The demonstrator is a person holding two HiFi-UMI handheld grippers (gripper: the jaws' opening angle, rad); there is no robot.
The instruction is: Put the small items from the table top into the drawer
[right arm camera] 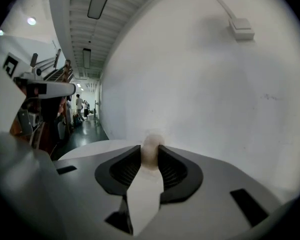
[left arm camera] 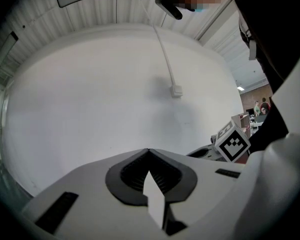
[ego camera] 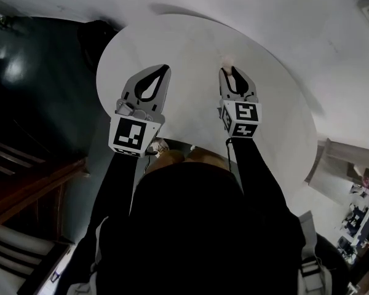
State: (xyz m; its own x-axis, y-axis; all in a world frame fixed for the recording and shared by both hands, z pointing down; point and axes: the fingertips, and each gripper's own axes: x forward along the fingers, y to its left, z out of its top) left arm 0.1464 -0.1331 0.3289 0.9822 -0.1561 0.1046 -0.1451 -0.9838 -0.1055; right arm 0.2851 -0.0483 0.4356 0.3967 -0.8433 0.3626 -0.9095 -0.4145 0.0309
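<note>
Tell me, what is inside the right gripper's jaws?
A small pale roundish item is pinched in the right gripper. Its lower part is covered by the dark pads, so I cannot name it.

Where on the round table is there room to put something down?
The round white table is bare beyond both tongs, toward the wall, and along its right rim. Busiest is the middle: the left tongs and the right tongs, gripping a small pale item, hang there.
</note>
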